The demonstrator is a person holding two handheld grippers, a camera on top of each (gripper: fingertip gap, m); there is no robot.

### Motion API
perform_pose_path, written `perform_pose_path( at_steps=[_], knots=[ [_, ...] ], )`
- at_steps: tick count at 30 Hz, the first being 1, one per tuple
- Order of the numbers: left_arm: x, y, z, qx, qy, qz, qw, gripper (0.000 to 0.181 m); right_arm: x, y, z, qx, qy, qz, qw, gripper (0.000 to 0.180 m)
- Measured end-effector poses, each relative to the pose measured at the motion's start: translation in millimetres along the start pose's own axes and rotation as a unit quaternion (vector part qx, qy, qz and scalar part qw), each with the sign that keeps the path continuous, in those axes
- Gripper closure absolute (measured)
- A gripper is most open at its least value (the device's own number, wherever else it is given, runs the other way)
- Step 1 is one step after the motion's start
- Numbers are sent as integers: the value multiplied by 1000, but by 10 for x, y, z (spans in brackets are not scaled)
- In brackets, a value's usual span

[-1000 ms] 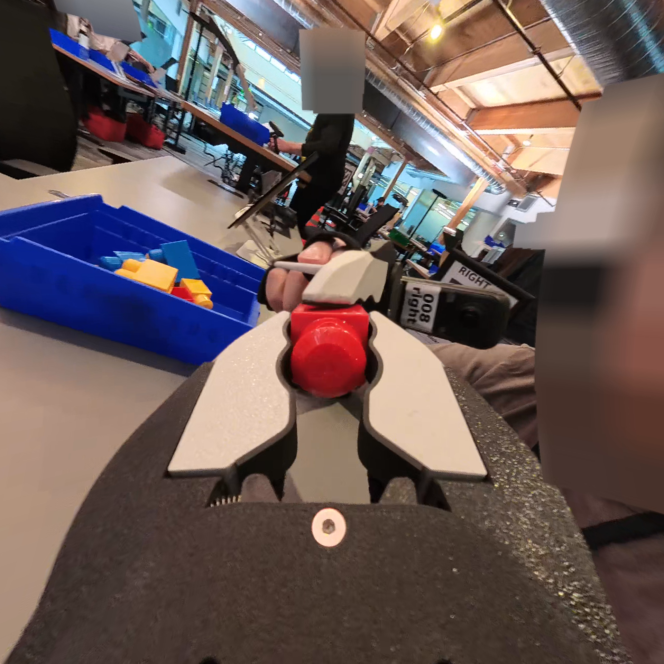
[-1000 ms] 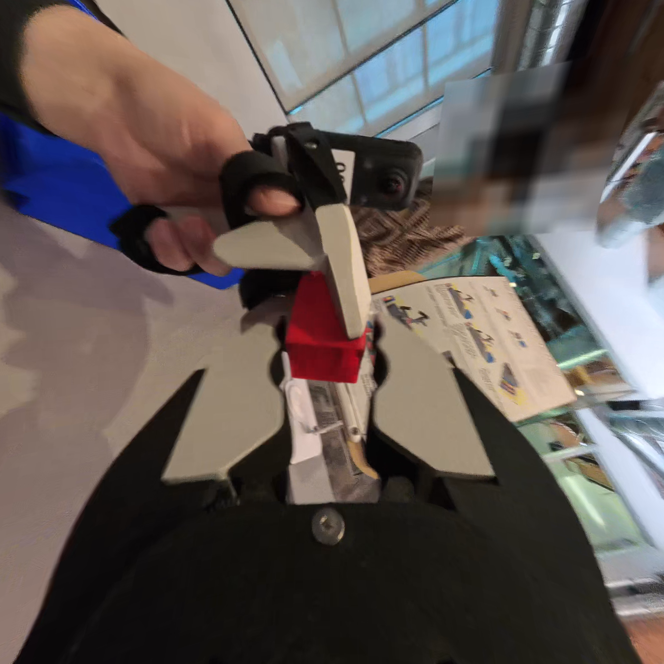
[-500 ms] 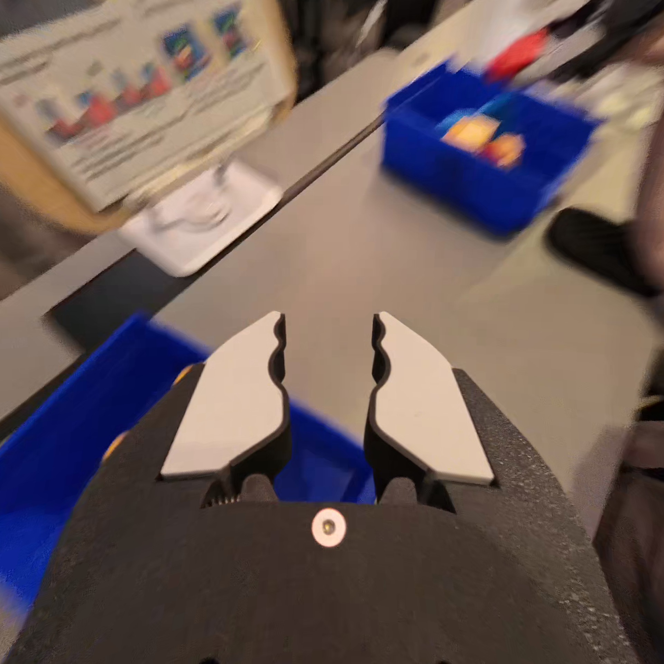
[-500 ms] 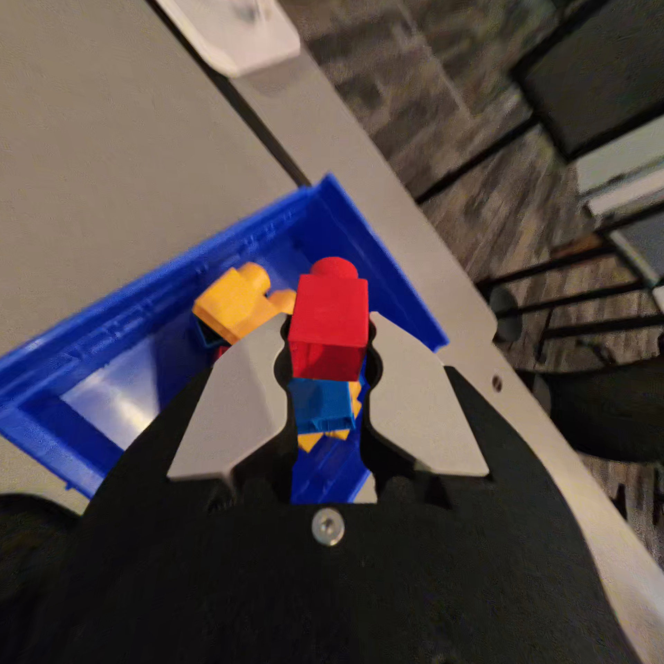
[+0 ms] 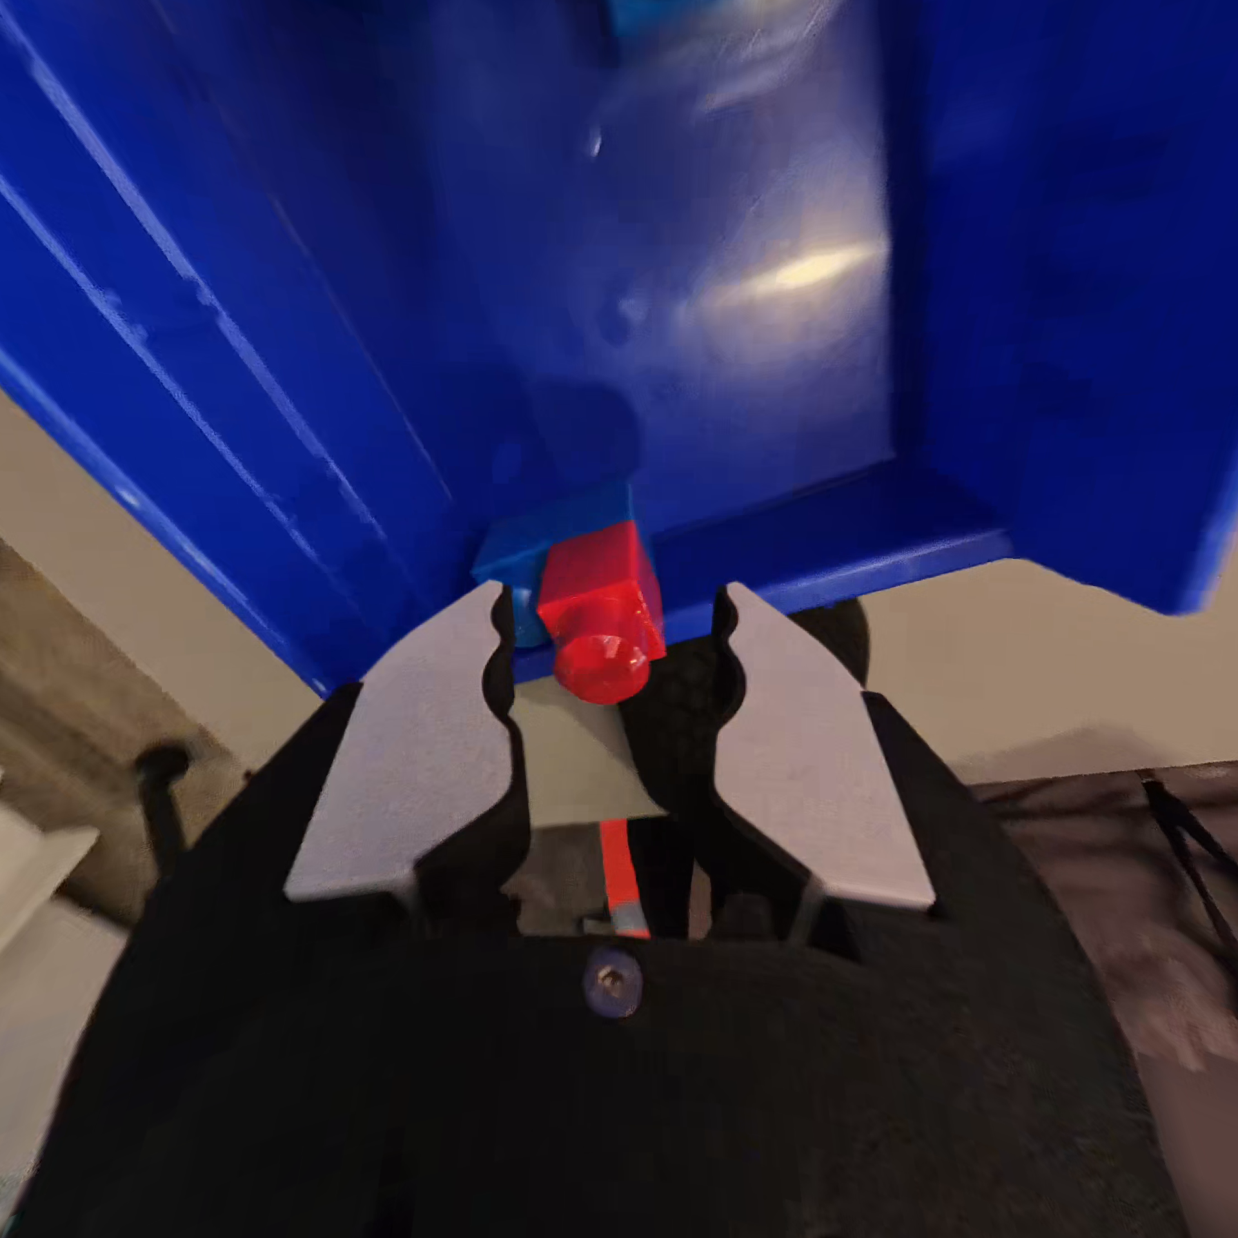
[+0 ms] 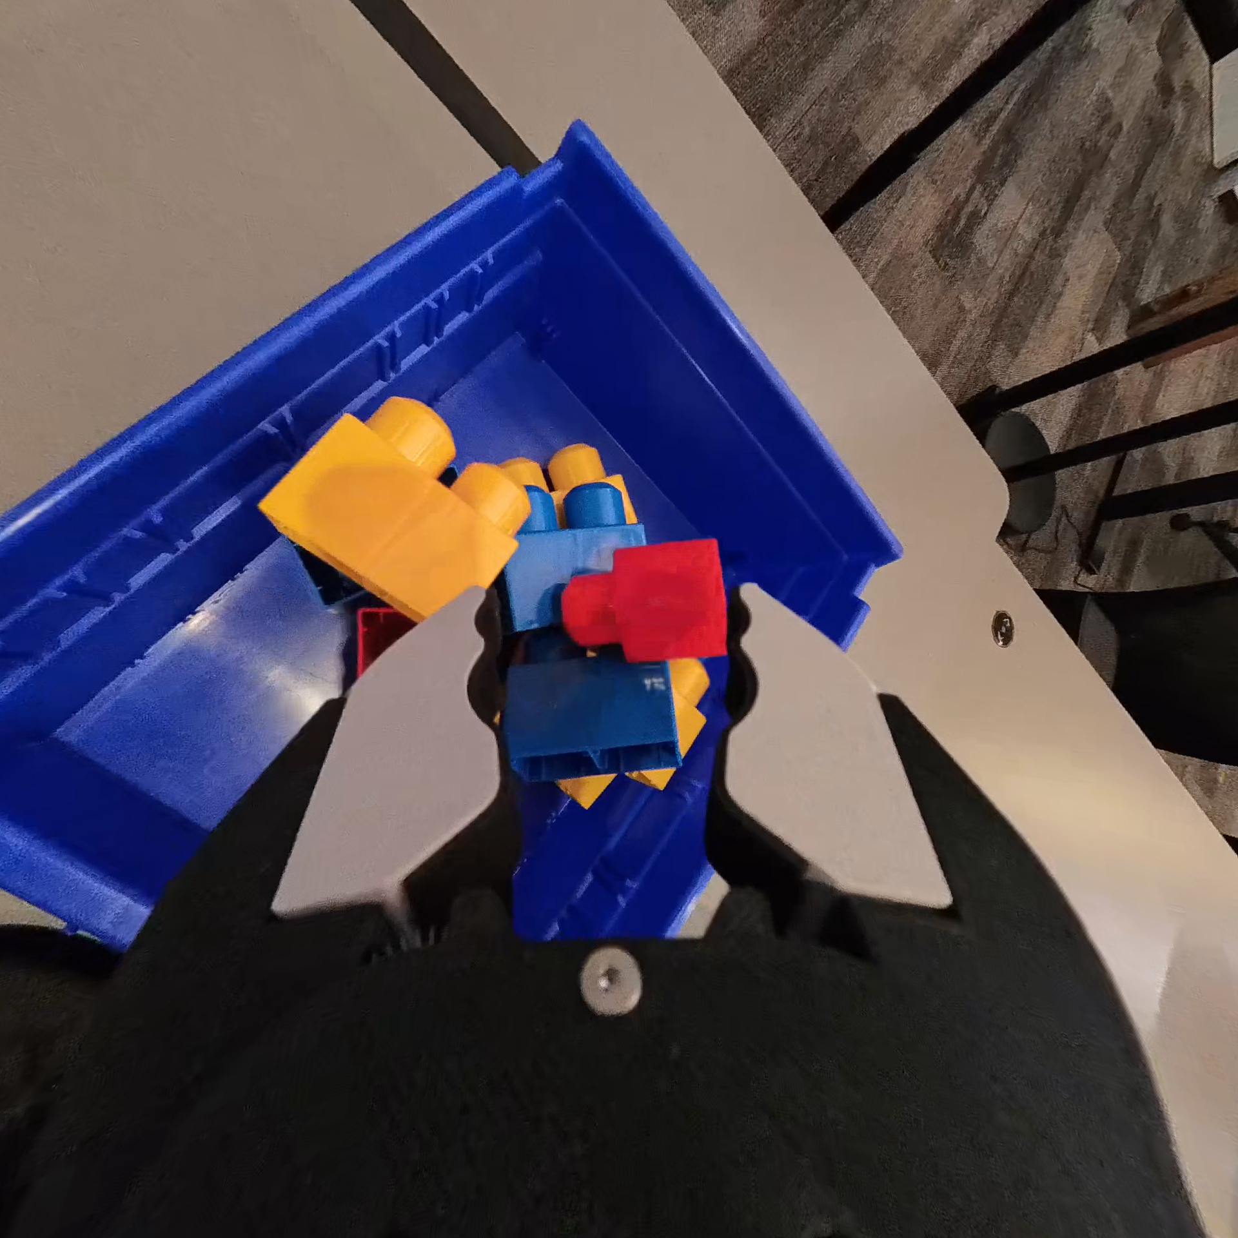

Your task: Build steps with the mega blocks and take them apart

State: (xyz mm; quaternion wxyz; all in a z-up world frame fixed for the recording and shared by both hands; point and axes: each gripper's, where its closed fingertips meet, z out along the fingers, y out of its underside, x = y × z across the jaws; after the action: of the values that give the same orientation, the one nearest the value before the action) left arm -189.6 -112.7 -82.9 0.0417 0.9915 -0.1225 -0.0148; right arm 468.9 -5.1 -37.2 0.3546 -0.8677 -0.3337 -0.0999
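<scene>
In the right wrist view my right gripper (image 6: 611, 595) is open over a blue bin (image 6: 670, 301). A red one-stud block (image 6: 660, 596) lies on its side between the fingertips, free of the left finger. It is above a pile of blue blocks (image 6: 589, 717) and yellow blocks (image 6: 382, 509). In the left wrist view my left gripper (image 5: 611, 589) is open and empty, close over a blue bin (image 5: 335, 268). A red block (image 5: 596, 596) with its stud towards the camera sits against a blue block (image 5: 536, 542) at the near wall, just past the fingertips.
The bin stands on a beige table (image 6: 201, 167) near its rounded right edge (image 6: 971, 536). Beyond the edge are floor and dark chair legs (image 6: 1105, 435). In the left wrist view a grey finger-like piece (image 5: 583, 757) shows between my jaws, and dark fabric (image 5: 1105, 904) lies at the lower right.
My right gripper has opened and let go of the red block, which has tipped onto its side over the pile. My left gripper has swung down close over a bin.
</scene>
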Motion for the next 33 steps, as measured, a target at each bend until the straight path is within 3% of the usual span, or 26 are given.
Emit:
perform_pose_path(
  at_steps=[2,5,10,15,19,23,26,28,30,33],
  knots=[
    [-58,115,135,-61,-16,-12,998,121,2,-8,-13,-1,2,-4,1000,113],
    [-124,184,235,-110,-32,-12,993,133,-8,-16,-25,-3,4,-10,1000,113],
    [-79,117,159,-78,-35,26,996,141,-26,-45,-65,-5,10,-24,1000,113],
    [-10,-133,-163,42,-61,84,994,142,-81,-294,-166,23,34,-50,998,114],
    [357,-282,-682,203,-11,172,964,142,-273,-900,-357,110,87,-99,985,114],
    [1013,-301,-1385,380,101,259,882,142,-1202,-1842,-653,304,65,-178,934,114],
    [1594,-236,-1697,432,207,336,811,142,-2237,-2208,-888,415,6,-255,873,107],
    [1895,-176,-1674,404,254,376,795,142,-2802,-2246,-1067,471,-18,-310,826,98],
    [2088,-192,-1612,386,260,402,788,142,-3118,-2258,-1302,544,-47,-291,786,98],
    [2288,-274,-1573,378,274,410,784,143,-3409,-2256,-1340,558,-153,-210,788,98]
  ],
)
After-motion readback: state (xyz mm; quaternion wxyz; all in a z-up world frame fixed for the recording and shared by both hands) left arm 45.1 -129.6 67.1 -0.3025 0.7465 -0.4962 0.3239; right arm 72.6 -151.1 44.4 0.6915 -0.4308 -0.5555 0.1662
